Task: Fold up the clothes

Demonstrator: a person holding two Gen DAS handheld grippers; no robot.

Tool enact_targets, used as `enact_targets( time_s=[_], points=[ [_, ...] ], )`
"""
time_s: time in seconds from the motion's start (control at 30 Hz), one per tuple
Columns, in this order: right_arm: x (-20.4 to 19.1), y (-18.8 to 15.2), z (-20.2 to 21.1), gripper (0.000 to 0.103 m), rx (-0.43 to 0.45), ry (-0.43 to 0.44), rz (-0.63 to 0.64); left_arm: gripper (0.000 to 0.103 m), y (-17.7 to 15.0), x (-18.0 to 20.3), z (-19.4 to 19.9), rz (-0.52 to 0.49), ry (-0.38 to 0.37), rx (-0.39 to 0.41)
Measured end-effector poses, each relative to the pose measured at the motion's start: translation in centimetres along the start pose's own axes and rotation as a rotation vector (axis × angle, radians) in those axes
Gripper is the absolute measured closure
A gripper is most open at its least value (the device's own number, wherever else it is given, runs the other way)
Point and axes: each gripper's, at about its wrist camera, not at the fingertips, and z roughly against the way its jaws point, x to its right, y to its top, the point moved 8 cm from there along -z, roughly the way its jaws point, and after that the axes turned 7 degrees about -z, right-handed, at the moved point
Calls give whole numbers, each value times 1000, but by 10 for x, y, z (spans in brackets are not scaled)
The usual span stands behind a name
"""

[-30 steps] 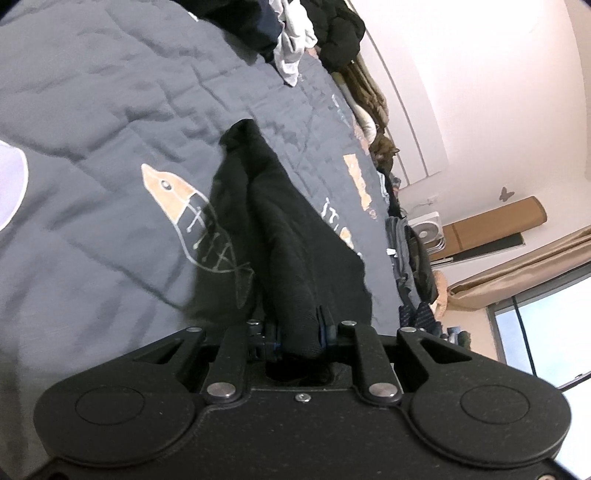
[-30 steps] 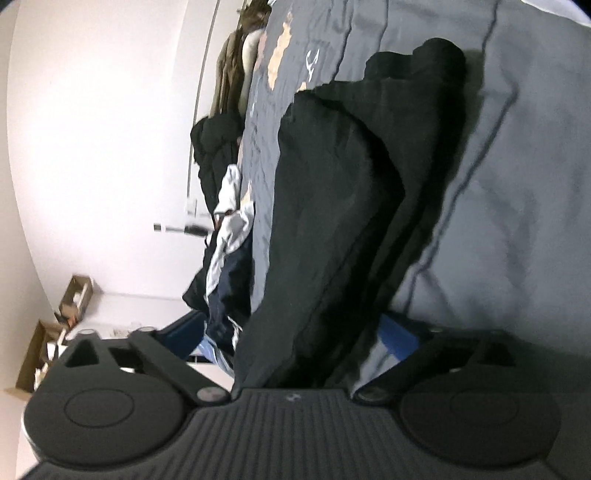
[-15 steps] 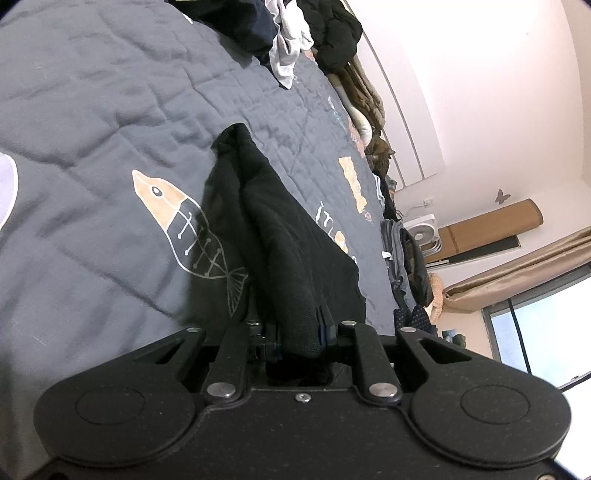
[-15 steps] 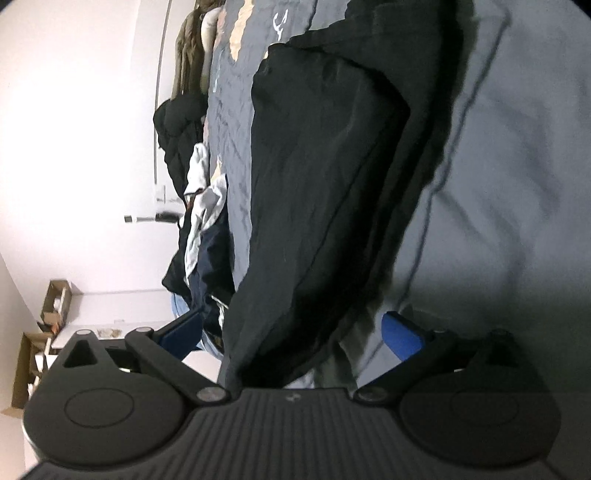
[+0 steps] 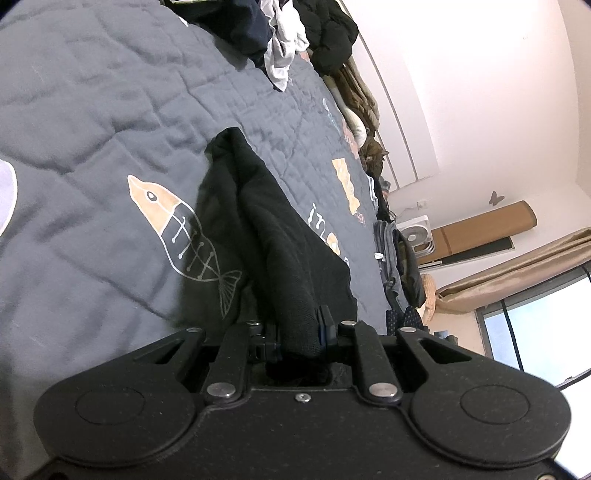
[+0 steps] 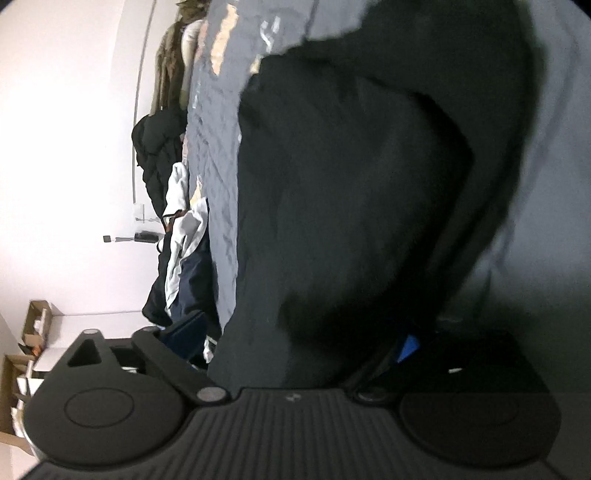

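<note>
Left tool (image 5: 301,330) stays clamped on the black garment (image 5: 280,236); right tool (image 6: 295,343), spread wide, has closed in, garment filling its view mid-fold.

Your left gripper (image 5: 300,334) is clamped on the black garment (image 5: 280,236), which runs up the frame's centre across the grey quilt (image 5: 92,110), beside its fish print (image 5: 181,229); piled clothes (image 5: 284,33) sit top centre.

Garment (image 5: 280,236) lies on the bedspread (image 5: 92,110), beside its fish print (image 5: 177,229). Clothes pile (image 5: 288,33) sits at the far end, behind it.
</note>
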Motion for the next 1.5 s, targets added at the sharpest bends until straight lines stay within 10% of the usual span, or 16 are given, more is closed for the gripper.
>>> enact_targets(
  time_s=[0.27, 0.87, 1.17, 1.5],
  points=[
    [5, 26, 0, 77, 29, -80, 67, 87, -9, 5, -4, -28, 9, -24],
    [-21, 83, 56, 82, 50, -174, 225, 87, -145, 49, -34, -159, 116, -196],
    [22, 87, 62, 80, 0, -137, 207, 73, -108, 85, -10, -527, 128, -302],
    [22, 88, 63, 79, -23, -128, 239, 48, -43, 115, -77, -796, 114, -431]
  ],
)
